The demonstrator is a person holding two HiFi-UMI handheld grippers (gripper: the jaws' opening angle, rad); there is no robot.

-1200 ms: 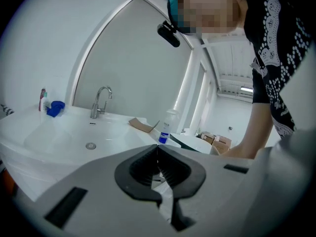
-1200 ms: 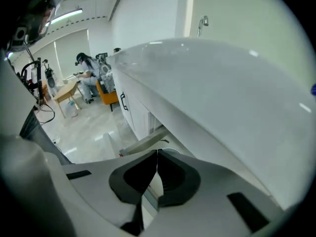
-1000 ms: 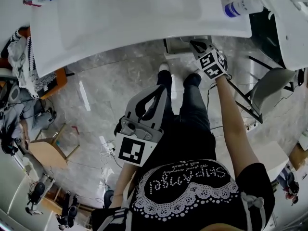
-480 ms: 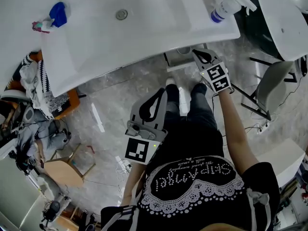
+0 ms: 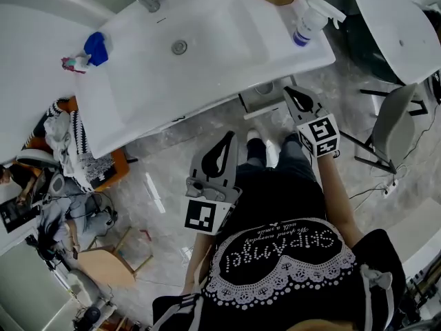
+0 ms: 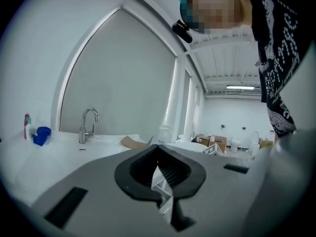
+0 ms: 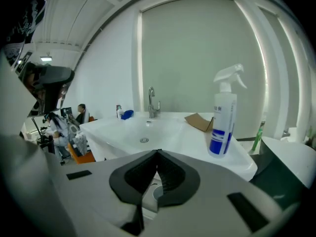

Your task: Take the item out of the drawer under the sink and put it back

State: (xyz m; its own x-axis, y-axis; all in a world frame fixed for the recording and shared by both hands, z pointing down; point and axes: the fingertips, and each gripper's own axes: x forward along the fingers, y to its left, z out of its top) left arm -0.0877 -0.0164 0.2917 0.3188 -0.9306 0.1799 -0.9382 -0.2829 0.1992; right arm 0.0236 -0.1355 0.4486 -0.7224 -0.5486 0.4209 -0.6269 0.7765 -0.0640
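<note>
Both my tools are pressed together and empty: the left gripper (image 5: 224, 138) is at 6 o'clock of the sink (image 5: 207, 67), the right gripper (image 5: 289, 89) at its 5 o'clock edge. The item shows nowhere. I judge it lies in the drawer (image 5: 260, 98), the pale box under the rim. I'd spread the right jaws first, drop below the rim and come in level. The sink is glossy white, smooth and rounded. The bottle (image 5: 303, 25) at 2 o'clock is translucent plastic, and the floor (image 5: 151, 185) is veined marble.

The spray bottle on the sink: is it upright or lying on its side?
Upright. In the right gripper view the spray bottle stands on its base on the sink rim, with its trigger head on top.
</note>
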